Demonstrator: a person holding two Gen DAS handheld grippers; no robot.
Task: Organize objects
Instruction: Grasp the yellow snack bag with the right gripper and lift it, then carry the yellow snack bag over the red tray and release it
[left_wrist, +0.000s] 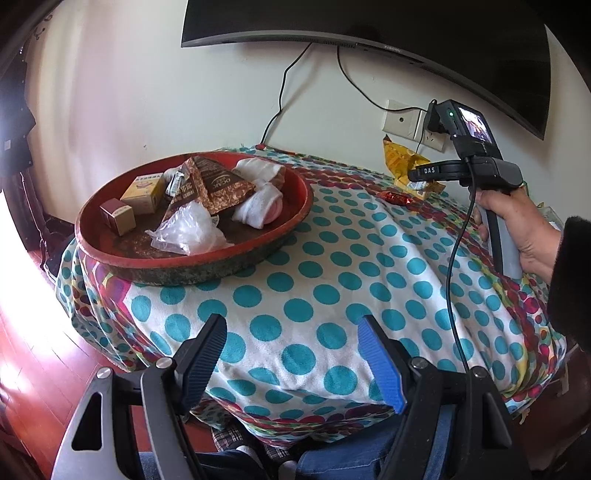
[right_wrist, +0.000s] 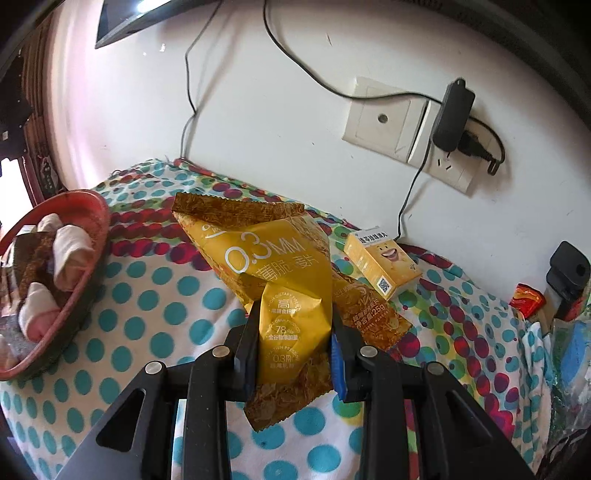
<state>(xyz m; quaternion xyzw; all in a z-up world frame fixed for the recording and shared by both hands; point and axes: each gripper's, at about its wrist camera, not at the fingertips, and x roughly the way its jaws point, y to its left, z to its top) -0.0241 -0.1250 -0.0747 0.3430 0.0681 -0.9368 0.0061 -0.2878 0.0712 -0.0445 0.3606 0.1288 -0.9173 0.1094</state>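
My right gripper (right_wrist: 295, 314) is shut on a yellow snack bag (right_wrist: 275, 266), pinched at its middle and lifted above the polka-dot cloth (right_wrist: 147, 302). In the left wrist view the same bag (left_wrist: 402, 162) hangs from the right gripper (left_wrist: 415, 173) at the far right, held by a hand (left_wrist: 517, 225). A round red tray (left_wrist: 280, 229) at the left holds small boxes, brown packets, a plastic bag and rolled socks. My left gripper (left_wrist: 295, 332) stands open with nothing between its fingers, low over the cloth's near edge.
A yellow box (right_wrist: 380, 266) lies on the cloth behind the bag, near the wall. A red wrapped sweet (left_wrist: 397, 197) sits by the far edge. Wall sockets (right_wrist: 388, 122) with a plugged adapter and cables are behind. A red packet (right_wrist: 526, 301) and clutter lie at right.
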